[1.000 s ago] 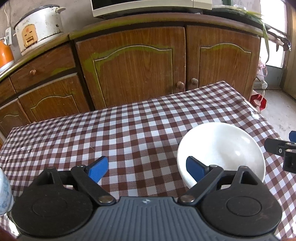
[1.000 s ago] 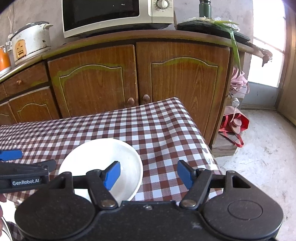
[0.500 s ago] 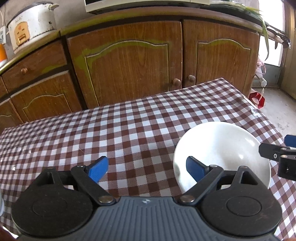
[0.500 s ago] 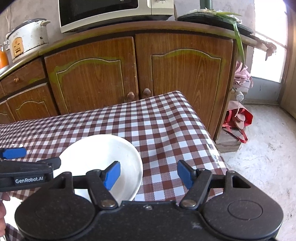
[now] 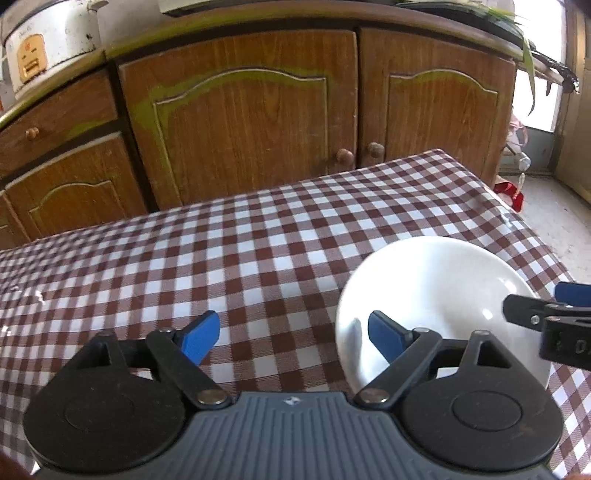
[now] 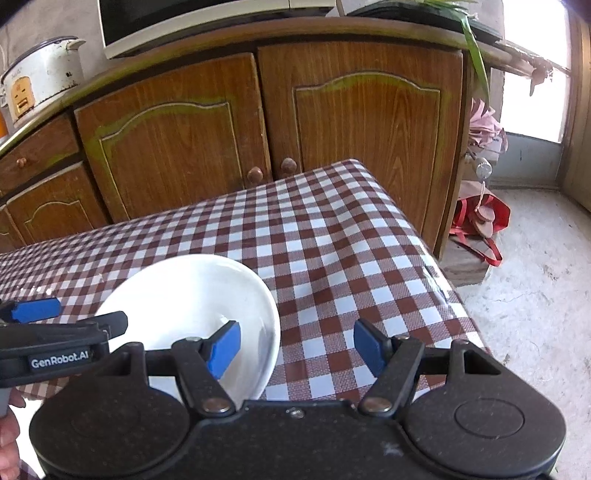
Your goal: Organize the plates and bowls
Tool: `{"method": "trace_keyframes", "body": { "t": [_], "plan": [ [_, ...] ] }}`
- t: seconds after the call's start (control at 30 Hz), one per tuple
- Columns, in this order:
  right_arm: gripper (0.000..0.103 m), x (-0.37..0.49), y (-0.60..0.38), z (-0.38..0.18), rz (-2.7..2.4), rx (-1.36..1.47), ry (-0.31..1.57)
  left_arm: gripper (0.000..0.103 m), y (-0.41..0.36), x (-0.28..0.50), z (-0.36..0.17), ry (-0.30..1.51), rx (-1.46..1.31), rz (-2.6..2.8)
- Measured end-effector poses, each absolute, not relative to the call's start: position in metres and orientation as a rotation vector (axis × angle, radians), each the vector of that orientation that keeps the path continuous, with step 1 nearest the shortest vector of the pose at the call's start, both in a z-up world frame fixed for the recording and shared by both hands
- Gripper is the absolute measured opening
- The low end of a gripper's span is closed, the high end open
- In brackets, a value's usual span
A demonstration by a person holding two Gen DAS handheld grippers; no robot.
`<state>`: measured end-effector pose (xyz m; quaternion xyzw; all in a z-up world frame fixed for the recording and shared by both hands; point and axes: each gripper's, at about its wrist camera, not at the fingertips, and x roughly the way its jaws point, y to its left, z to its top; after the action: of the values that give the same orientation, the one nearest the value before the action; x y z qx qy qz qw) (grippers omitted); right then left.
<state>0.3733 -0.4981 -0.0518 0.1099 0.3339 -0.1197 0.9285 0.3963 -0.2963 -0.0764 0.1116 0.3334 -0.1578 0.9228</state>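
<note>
A white bowl [image 5: 443,288] sits on the red-and-white checked tablecloth [image 5: 240,266] near the table's right edge. My left gripper [image 5: 293,336] straddles the bowl's left rim, one blue finger over the inside and the other over the cloth. Its jaws are closing, and the pads do not touch the rim. In the right wrist view the same bowl [image 6: 184,295] has its right rim between the fingers of my right gripper [image 6: 295,347], which stands open and clear of it. Each gripper also shows in the other's view: the right gripper [image 5: 546,314] and the left gripper [image 6: 55,325].
Brown wooden cabinets [image 5: 251,122] stand just behind the table. A white rice cooker [image 5: 48,44] and a microwave [image 6: 184,22] sit on the counter. The table's right edge [image 6: 436,258] drops to a concrete floor with a red bag [image 6: 480,218].
Both grippers have sunk and drawn closer to the bowl, which looks larger. The left gripper's fingers stand slightly nearer each other. The bowl has not moved.
</note>
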Motion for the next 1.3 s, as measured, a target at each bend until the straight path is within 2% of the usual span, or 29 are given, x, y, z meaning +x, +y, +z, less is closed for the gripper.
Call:
{"method": "trace_keyframes", "body": {
  "t": [0.17,0.37,0.43,0.47,0.53,0.6,0.63,1.3],
  "plan": [
    [0.080,0.377,-0.500,-0.057,-0.234,0.245,0.680,0.087,-0.298,0.401,-0.081,0.681,0.222,-0.334],
    [0.077,0.381,-0.501,-0.061,-0.223,0.270,0.667,0.074,-0.303,0.405,-0.088,0.696,0.210,-0.379],
    [0.071,0.384,-0.500,-0.063,-0.215,0.265,0.678,0.065,-0.307,0.404,-0.089,0.689,0.219,-0.402],
    [0.063,0.385,-0.500,-0.064,-0.213,0.263,0.683,0.062,-0.309,0.404,-0.090,0.685,0.226,-0.414],
    [0.051,0.386,-0.499,-0.066,-0.206,0.273,0.680,0.044,-0.313,0.402,-0.091,0.681,0.227,-0.440],
    [0.026,0.386,-0.498,-0.066,-0.181,0.291,0.671,0.033,-0.317,0.399,-0.092,0.675,0.232,-0.472],
    [0.022,0.387,-0.495,-0.065,-0.172,0.284,0.670,0.032,-0.319,0.397,-0.092,0.669,0.241,-0.466],
    [0.022,0.370,-0.493,-0.044,-0.184,0.290,0.615,0.030,-0.314,0.385,-0.069,0.643,0.201,-0.478]
  ]
}}
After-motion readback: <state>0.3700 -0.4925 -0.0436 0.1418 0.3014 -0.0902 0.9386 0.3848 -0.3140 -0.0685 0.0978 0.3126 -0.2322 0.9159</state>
